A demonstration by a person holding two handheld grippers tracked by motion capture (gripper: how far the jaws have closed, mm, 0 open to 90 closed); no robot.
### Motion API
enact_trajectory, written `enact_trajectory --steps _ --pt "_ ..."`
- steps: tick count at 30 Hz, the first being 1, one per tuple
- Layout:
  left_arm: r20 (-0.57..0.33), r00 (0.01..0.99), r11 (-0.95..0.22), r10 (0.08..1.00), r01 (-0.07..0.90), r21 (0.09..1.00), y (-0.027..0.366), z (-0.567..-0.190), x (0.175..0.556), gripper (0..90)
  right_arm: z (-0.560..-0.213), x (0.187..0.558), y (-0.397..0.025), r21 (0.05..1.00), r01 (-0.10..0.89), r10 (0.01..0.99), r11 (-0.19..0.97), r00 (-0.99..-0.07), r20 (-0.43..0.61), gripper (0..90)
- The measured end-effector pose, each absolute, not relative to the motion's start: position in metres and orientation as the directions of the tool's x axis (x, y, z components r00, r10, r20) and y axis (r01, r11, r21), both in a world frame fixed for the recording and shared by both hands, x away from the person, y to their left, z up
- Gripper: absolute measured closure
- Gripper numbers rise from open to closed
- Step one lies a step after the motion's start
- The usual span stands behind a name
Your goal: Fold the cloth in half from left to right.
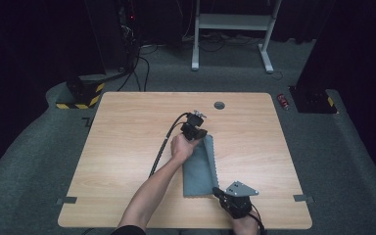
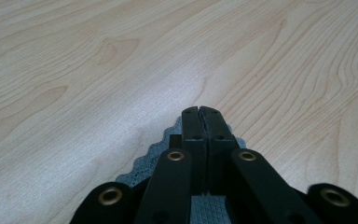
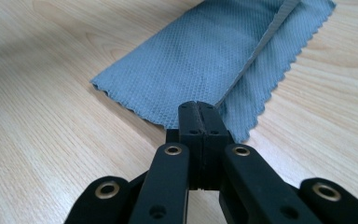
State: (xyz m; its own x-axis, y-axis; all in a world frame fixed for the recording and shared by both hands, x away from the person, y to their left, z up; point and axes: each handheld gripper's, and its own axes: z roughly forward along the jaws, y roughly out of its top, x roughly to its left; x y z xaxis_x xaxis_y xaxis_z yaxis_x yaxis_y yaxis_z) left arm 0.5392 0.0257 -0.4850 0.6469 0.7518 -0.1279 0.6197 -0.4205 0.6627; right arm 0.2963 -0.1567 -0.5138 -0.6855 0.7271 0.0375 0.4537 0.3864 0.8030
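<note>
You pin the folded grey cloth (image 1: pixel 199 169) mid-table at both ends: left gripper (image 1: pixel 199 133) jaws shut on its far corner, right gripper (image 1: pixel 219 191) jaws seemingly nipping the near edge, ready for folding

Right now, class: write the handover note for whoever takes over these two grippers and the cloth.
Left gripper: shut on the far end of the grey cloth.
Right gripper: shut on the cloth's near end, at its right corner.
Cloth: lies lengthwise on the wooden table, folded over along its length, one scalloped edge showing.
Done: one fold, both ends gripped.
Left: probably another fold, then release.
</note>
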Motion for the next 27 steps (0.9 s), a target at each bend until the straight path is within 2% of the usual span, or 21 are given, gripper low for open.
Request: enact_trajectory --steps 23,25,27 --pt "-0.100 0.654 -0.450 0.750 0.614 0.649 0.009 -0.499 0.545 87.9 -0.520 0.303 -0.164 0.766 0.507 0.750 0.397 -0.660 0.049 89.5" --pt "-0.100 0.655 -0.447 0.749 0.611 0.653 0.008 -0.499 0.545 84.7 -0.520 0.303 -0.164 0.758 0.516 0.748 0.398 -0.661 0.058 88.9" --pt "-0.104 0.650 -0.437 0.753 0.611 0.660 0.009 -0.498 0.545 76.9 -0.520 0.304 -0.163 0.751 0.526 0.747 0.399 -0.662 0.067 85.2"
